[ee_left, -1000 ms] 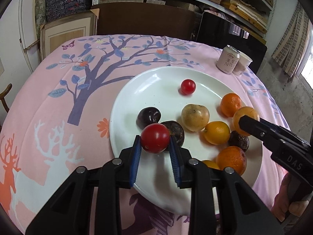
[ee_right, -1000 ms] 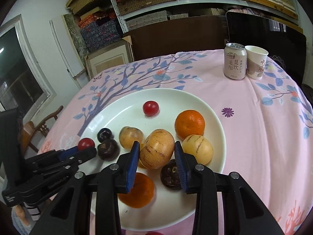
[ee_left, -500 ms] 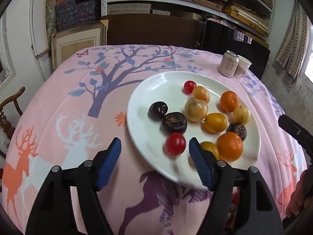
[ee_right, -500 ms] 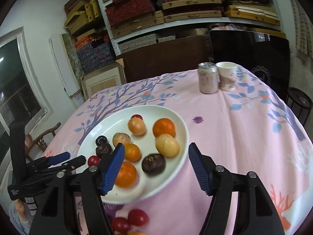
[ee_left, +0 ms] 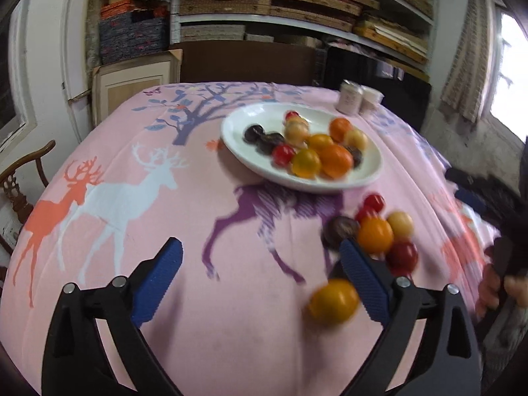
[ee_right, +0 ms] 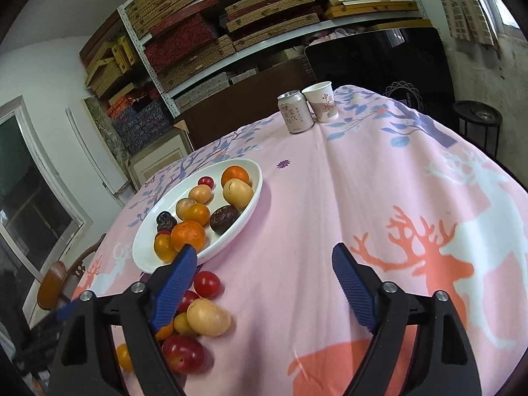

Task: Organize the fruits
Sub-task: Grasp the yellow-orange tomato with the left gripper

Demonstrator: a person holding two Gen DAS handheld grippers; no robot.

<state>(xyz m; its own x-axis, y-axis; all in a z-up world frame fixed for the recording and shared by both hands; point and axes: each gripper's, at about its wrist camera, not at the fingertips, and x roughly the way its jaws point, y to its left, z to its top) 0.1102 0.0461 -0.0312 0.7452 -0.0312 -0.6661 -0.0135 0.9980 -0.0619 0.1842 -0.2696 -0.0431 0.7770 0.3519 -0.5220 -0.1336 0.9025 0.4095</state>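
Red Chinese characters, illegible, on pale drink can (ee_right: 294,111) and white paper cup (ee_right: 321,101), far beyond the tongs.

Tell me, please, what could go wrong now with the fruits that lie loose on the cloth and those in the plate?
1. The loose fruits sit on the bare tablecloth by the near edge; a nudge from the open left gripper could roll them off.
2. The white plate is crowded, so another fruit may push one over its rim.
3. Both grippers work near the same pile; the open right gripper may collide with the left.
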